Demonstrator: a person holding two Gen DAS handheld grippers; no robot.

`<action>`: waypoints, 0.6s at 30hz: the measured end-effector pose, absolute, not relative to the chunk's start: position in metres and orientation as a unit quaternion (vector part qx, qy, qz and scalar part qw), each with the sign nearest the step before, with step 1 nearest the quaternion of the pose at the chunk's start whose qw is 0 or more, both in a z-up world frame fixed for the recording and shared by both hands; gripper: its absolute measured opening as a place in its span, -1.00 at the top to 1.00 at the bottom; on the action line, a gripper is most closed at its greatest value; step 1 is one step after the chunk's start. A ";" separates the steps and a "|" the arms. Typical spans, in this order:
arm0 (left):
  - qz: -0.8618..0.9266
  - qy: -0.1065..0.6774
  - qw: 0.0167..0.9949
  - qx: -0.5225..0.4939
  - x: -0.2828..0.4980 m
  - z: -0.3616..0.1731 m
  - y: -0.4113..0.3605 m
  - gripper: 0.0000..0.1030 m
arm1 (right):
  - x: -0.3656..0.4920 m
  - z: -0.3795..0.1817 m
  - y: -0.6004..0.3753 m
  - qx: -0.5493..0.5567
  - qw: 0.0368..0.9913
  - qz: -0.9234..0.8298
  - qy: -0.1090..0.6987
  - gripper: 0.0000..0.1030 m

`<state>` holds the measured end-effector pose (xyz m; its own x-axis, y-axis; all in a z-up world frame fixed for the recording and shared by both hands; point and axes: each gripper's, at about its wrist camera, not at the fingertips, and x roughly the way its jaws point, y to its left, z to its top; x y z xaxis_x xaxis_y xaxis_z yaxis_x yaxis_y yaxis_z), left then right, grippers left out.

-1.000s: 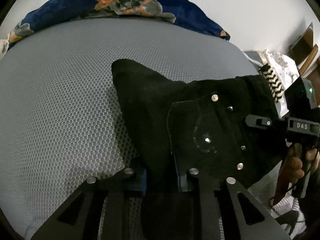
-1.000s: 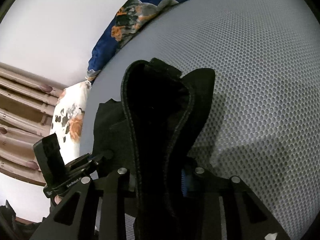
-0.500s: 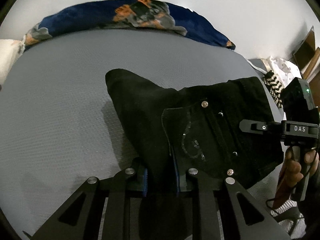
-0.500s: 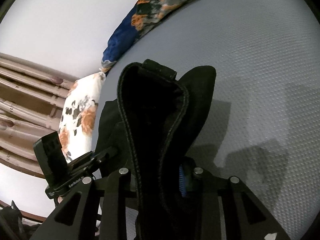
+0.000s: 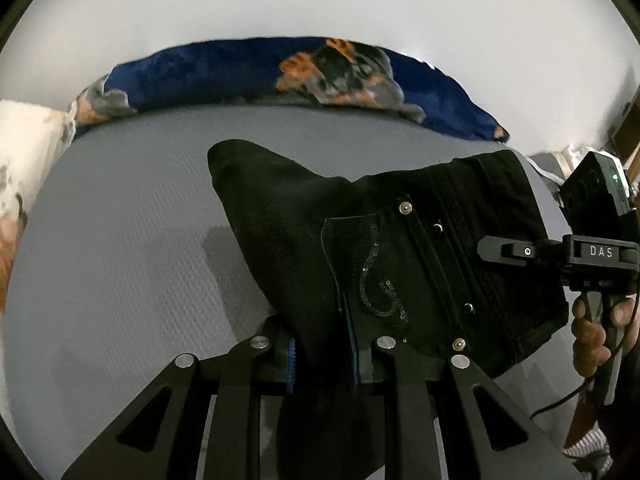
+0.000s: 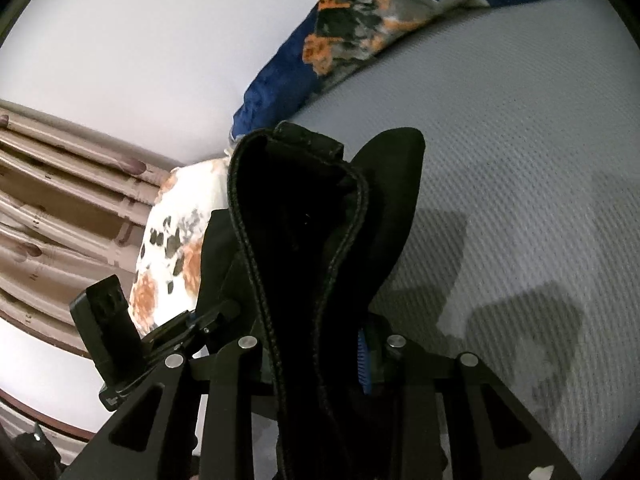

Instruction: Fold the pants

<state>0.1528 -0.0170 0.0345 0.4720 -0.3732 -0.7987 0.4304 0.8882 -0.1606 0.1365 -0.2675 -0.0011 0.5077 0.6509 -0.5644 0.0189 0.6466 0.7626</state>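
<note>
Black pants [image 5: 400,248] with a sequinned pocket and metal rivets hang in the air above a grey mattress [image 5: 128,248]. My left gripper [image 5: 322,354] is shut on one bunched part of the fabric. My right gripper [image 6: 316,354] is shut on the waistband end [image 6: 296,208]. In the left wrist view the right gripper [image 5: 520,250] grips the pants' right edge, with the hand below it. In the right wrist view the left gripper [image 6: 200,320] shows at lower left, behind the cloth. The lower legs of the pants are hidden.
A dark blue blanket with orange and grey print [image 5: 304,76] lies along the mattress's far edge by a white wall. A white floral pillow [image 6: 176,240] lies at the left end. A brown headboard [image 6: 52,208] stands behind the pillow.
Both grippers have risen with the pants; the mattress looks farther away and its shadows larger. More wall, blanket and pillow have come into view. Both grips are unchanged.
</note>
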 end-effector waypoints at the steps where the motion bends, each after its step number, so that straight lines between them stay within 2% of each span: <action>1: -0.234 0.456 0.858 0.034 0.160 0.035 -0.018 0.62 | 0.146 -0.001 -0.269 0.369 0.787 0.202 0.452 0.49; 14: -0.231 0.452 0.861 0.026 0.249 0.021 -0.033 0.62 | 0.220 -0.014 -0.296 0.377 0.788 0.183 0.451 0.49; 18: -0.210 0.472 0.856 0.022 0.264 -0.003 -0.026 0.61 | 0.231 -0.030 -0.301 0.372 0.790 0.161 0.460 0.48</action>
